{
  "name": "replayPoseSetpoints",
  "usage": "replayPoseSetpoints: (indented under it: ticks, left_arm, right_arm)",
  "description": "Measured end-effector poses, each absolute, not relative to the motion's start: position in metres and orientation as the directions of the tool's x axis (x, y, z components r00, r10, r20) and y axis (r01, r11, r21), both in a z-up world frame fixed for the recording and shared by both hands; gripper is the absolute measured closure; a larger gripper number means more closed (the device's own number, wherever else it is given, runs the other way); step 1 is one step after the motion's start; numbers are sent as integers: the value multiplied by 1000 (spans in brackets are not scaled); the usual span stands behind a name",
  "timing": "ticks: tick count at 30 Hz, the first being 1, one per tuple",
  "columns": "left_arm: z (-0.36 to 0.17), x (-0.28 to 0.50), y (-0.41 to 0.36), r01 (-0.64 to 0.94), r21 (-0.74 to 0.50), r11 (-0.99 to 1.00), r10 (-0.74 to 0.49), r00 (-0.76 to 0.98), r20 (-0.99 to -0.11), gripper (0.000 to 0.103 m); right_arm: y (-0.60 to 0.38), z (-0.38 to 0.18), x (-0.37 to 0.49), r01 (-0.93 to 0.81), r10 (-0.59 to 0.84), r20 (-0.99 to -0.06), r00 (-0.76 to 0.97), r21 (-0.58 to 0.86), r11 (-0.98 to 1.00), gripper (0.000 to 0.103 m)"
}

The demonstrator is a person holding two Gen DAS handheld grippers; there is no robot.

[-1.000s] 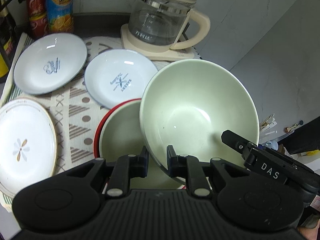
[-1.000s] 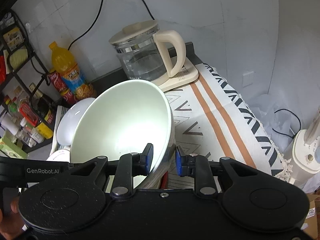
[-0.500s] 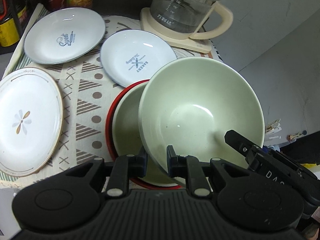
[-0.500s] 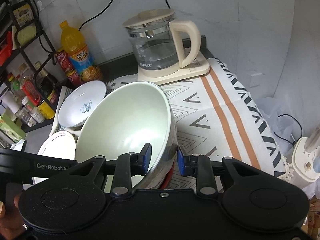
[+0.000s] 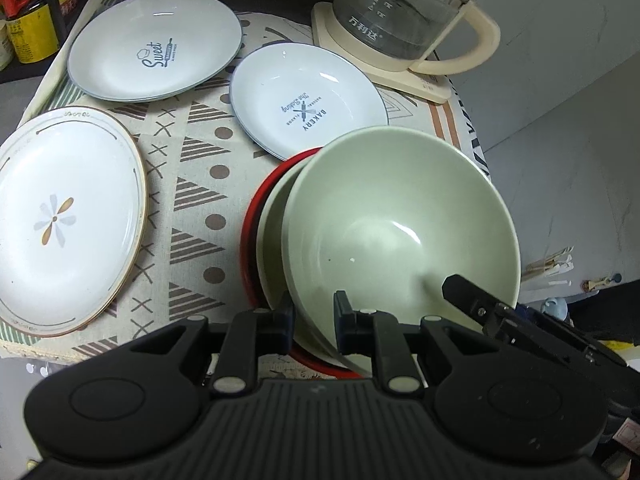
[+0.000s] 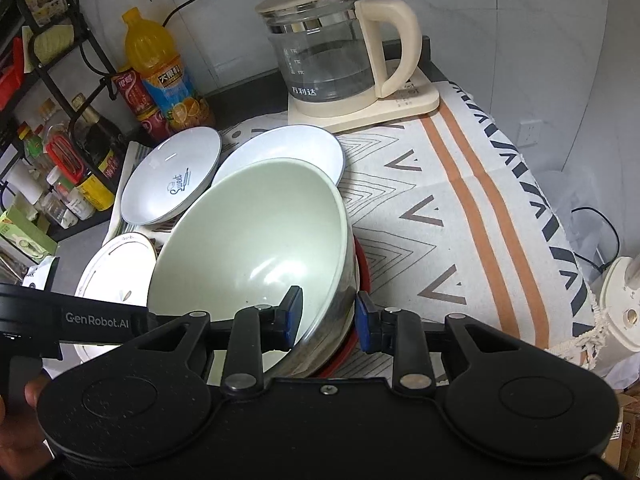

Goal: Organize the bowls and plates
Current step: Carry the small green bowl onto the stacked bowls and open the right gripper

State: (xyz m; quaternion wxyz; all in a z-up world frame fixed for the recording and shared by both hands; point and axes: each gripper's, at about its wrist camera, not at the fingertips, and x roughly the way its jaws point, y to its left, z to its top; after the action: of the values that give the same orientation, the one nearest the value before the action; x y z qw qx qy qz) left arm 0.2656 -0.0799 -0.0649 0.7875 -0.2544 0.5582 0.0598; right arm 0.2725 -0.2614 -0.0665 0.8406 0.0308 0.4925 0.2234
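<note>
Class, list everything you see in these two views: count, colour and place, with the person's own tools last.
green bowl: 1, pale green, tilted over the red-rimmed bowl
red-rimmed bowl: 1, red outside, pale inside, on the tablecloth
Sweet plate: 1, pale blue, far left
Bakery plate: 1, pale blue, behind the bowls
flower plate: 1, white, near left
kettle: 1, glass and cream, at the back
juice bottle: 1, orange, back left
tablecloth: 1, patterned, under the dishes
left hand-held gripper: 1, black, shut on the green bowl's rim
right hand-held gripper: 1, black, blue pads, astride that rim
</note>
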Motion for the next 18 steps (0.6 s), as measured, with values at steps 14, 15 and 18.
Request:
replayPoseSetpoints:
  ticks: [14,15,18]
  left_arm:
    - [-43,250,-72,-401,-310,862,-128,421,-898,69]
    - [-43,249,-72,-403,-306,863,-121,421,-899,65]
    - [-40,242,-70,-415,-285,864,-96,421,-902,55]
  right_arm:
    - [-272,-63,281,-321,452,-793,409,339,885,79]
    - [-273,-61,281,-318,456,-789,413,344,883,78]
    - [-275,-56,277,-321,475,-773,421,363,875,77]
